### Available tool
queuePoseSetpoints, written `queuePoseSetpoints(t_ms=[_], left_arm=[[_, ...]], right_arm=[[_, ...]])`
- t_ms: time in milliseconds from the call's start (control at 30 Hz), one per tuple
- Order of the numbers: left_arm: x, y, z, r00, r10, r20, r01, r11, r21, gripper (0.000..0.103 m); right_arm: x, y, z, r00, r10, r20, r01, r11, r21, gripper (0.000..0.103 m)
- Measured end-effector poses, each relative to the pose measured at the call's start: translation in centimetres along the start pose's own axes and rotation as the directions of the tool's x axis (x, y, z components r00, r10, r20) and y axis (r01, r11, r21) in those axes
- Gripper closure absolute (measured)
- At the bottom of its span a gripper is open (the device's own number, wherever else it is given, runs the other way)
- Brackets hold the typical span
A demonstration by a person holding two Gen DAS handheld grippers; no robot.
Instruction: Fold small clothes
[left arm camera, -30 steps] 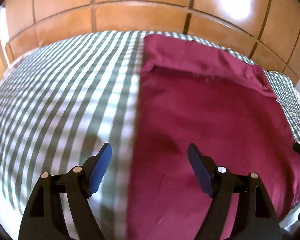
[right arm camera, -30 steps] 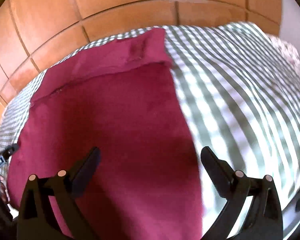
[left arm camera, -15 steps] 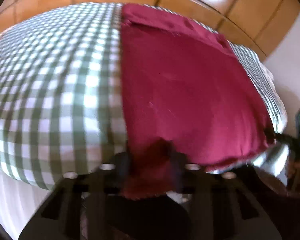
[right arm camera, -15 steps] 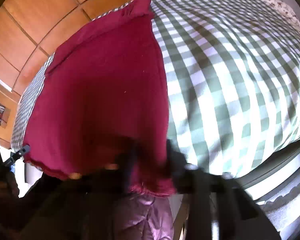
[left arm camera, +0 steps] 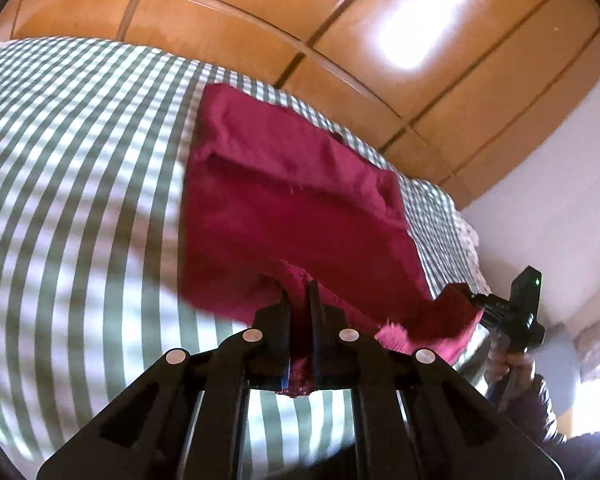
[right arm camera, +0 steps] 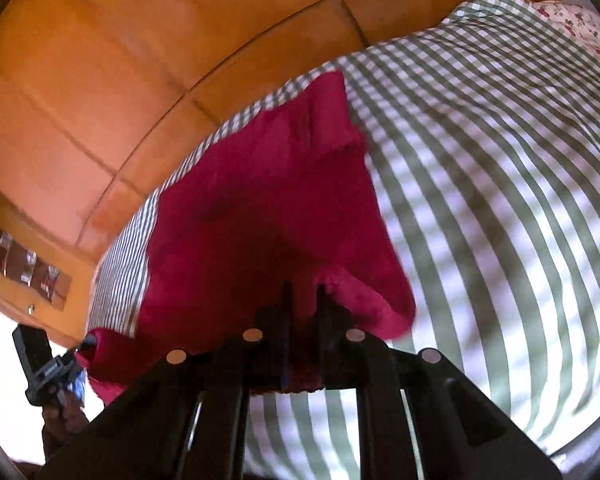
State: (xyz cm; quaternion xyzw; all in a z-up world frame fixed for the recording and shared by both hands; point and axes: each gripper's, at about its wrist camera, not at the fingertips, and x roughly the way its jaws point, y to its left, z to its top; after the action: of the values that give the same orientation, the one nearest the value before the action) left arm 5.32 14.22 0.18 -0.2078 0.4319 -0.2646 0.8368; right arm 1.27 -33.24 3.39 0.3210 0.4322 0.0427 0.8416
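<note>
A bed (left arm camera: 80, 184) in green check sits before a wooden wall. The maroon cloth (left arm camera: 284, 200) lies on it, near corners lifted: left tongs (left arm camera: 298, 300) and right tongs (right arm camera: 303, 300) each clamp one. The fold looks barely begun.

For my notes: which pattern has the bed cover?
Green-and-white check bed cover, clearest in the right wrist view.

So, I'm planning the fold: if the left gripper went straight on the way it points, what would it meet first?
The left gripper, shut on the near edge of the dark red cloth garment, would probably run onto that same garment lying on the green-and-white checked bedspread; depth is unclear.
</note>
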Motion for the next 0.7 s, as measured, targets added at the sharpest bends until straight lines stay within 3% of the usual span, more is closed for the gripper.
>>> queuePoseSetpoints(t_ms=[100, 167, 200, 233, 267, 300, 333, 467, 600, 667, 700], left_arm=[[2.2, 0.3, 3.2, 0.998, 0.058, 0.014, -0.057, 0.998, -0.009, 0.096], [3.3, 1.0, 4.8, 0.99, 0.14, 0.027, -0.139, 0.99, -0.038, 0.094], [3.6, 1.4, 5.4, 0.987, 0.157, 0.026, -0.156, 0.987, -0.048, 0.081], [3.7, 1.8, 5.9, 0.986, 0.164, 0.032, -0.162, 0.985, -0.06, 0.072], [3.3, 2.2, 6.0, 0.983, 0.175, 0.049, -0.171, 0.983, -0.071, 0.043], [2.8, 2.6, 6.0, 0.981, 0.179, 0.075, -0.172, 0.982, -0.082, 0.029], [2.0, 3.1, 5.5, 0.981, 0.165, 0.1, -0.156, 0.984, -0.089, 0.029], [1.5, 4.6, 2.4, 0.988, 0.15, 0.031, -0.149, 0.988, -0.043, 0.029], [2.7, 4.5, -1.4, 0.985, 0.161, -0.06, -0.159, 0.987, 0.035, 0.03], [3.5, 3.9, -2.3, 0.983, 0.172, -0.063, -0.169, 0.984, 0.056, 0.034], [3.7, 3.7, -2.2, 0.985, 0.162, -0.059, -0.158, 0.985, 0.062, 0.044]], right_arm=[[2.2, 0.1, 2.9, 1.0, 0.002, 0.01, -0.002, 1.0, 0.016, 0.093], [2.8, -0.2, 4.7, 0.998, 0.051, 0.034, -0.052, 0.997, 0.053, 0.067], [2.7, -0.4, 5.0, 0.997, 0.063, 0.047, -0.066, 0.995, 0.072, 0.041], [2.3, -0.5, 5.2, 0.996, 0.061, 0.071, -0.066, 0.995, 0.08, 0.029], [1.7, -0.5, 5.2, 0.995, 0.053, 0.088, -0.06, 0.996, 0.068, 0.026], [0.8, -0.6, 4.8, 0.994, 0.058, 0.092, -0.062, 0.997, 0.04, 0.023], [0.3, -0.9, 4.3, 0.995, 0.051, 0.091, -0.054, 0.998, 0.028, 0.02], [-1.1, -2.0, 0.2, 0.997, -0.041, 0.059, 0.043, 0.998, -0.038, 0.019], [0.4, -3.1, -2.8, 0.99, -0.135, 0.026, 0.137, 0.989, -0.055, 0.027], [1.3, -3.5, -2.4, 0.99, -0.136, 0.044, 0.138, 0.99, -0.039, 0.031], [1.7, -3.3, -2.0, 0.989, -0.135, 0.06, 0.138, 0.989, -0.043, 0.036]])
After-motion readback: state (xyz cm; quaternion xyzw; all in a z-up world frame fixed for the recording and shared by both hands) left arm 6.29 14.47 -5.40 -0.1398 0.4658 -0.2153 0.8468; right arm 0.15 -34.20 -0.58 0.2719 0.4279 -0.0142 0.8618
